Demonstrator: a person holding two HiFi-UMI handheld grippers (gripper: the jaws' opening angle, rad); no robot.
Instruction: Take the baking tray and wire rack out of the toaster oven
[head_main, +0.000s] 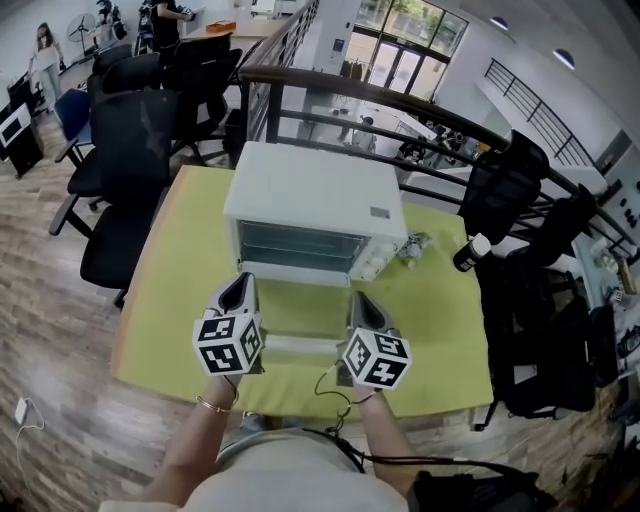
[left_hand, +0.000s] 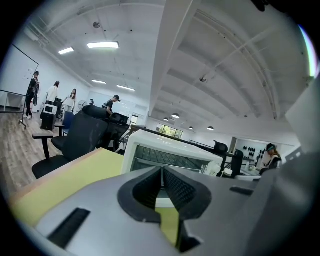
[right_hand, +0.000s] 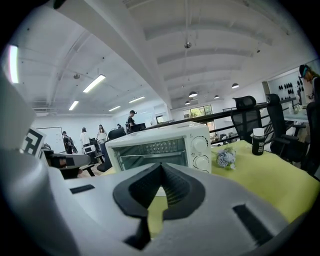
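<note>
— Where are the baking tray and wire rack?
— Inside the toaster oven (head_main: 315, 215), I judge, mid-bench (head_main: 440, 330). Both the left hand-held gripper (head_main: 240, 283) and right hand-held gripper (head_main: 361, 299) hang just before it, jaws closed, empty. Spread one, then grip a front edge level.

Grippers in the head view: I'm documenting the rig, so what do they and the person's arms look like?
The left gripper and right gripper are grey, tapering bodies with black ribbed pads. Each carries a white cube with black square markers. A thin dark cable trails from the right one. The forearms are unsleeved; a thin bracelet circles the left wrist.
</note>
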